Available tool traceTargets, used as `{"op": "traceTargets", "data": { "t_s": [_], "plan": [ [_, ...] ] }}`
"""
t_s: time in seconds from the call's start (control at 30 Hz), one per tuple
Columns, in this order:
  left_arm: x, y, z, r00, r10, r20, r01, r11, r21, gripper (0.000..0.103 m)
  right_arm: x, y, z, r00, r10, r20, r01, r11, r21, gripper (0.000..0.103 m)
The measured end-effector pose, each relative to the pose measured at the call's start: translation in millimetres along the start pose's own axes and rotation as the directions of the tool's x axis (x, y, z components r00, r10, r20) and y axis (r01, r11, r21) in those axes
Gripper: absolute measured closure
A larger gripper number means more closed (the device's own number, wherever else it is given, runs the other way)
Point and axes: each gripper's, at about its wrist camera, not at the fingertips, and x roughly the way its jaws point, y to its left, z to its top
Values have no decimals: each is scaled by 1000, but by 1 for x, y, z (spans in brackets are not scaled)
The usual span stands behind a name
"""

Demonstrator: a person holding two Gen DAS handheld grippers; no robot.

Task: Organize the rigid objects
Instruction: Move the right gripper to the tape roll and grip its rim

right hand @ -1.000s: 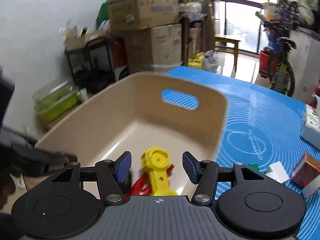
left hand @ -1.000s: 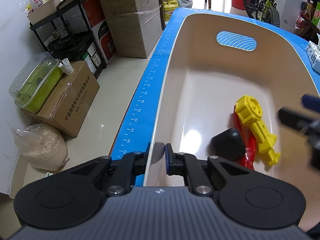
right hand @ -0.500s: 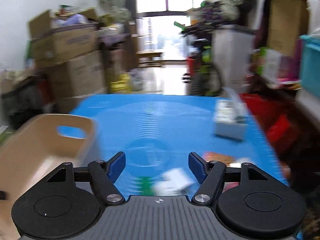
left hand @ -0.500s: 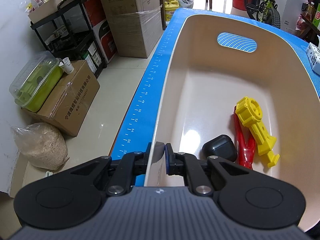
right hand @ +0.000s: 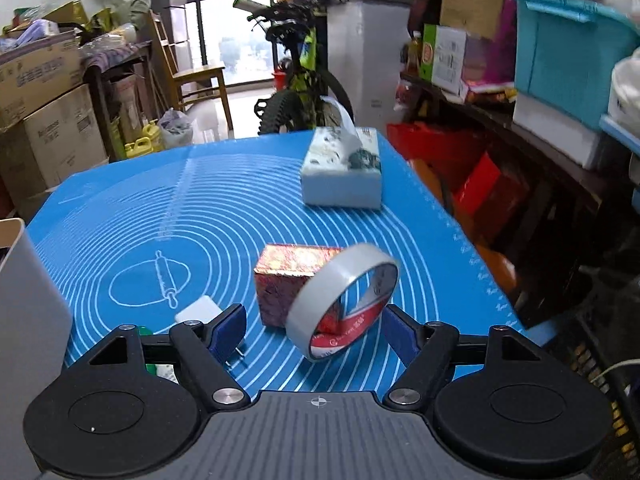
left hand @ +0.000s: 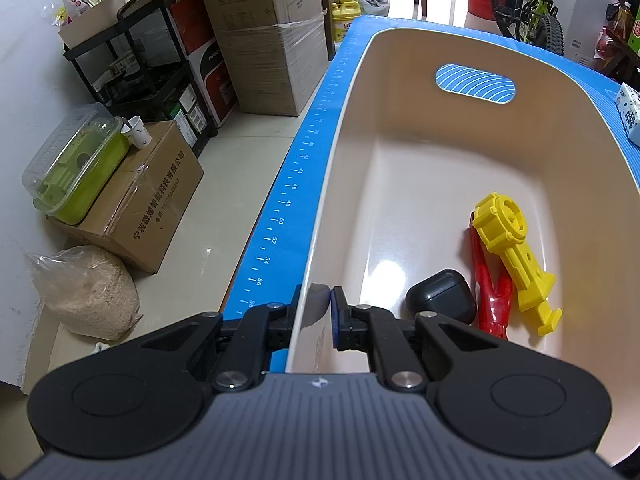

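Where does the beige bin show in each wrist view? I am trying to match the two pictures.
Left wrist: the beige bin fills centre and right, its near wall clamped by the left gripper.
Right wrist: only a corner at the left edge.
Shared landmark: tissue box.

My left tongs [left hand: 318,312] and right tongs [right hand: 316,330]: black linkage arms, blue pads, silver screws, ribbed grey housing, small crosshair mark.

Bicycle [right hand: 298,76], cardboard boxes [left hand: 272,32], chair [right hand: 196,76]
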Motion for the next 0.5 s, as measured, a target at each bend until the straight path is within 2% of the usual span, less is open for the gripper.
{"op": "traceTargets", "data": {
  "t_s": [0.17,0.4,0.47,0.5],
  "plan": [
    [0,0,0,1000,0,0,0,1000,0,89,16,-8,-4,999,29,-27,-27,997,67,24],
    [0,0,0,1000,2,0,-2,1000,1,89,22,-7,-6,999,41,0,-41,995,95,24],
    [0,0,0,1000,4,-1,-4,1000,-1,89,24,-5,-6,999,31,10,-32,995,98,28],
    [0,-1,0,1000,4,-1,-4,1000,-1,89,26,-4,-7,999,30,11,-31,994,101,37]
  ]
}}
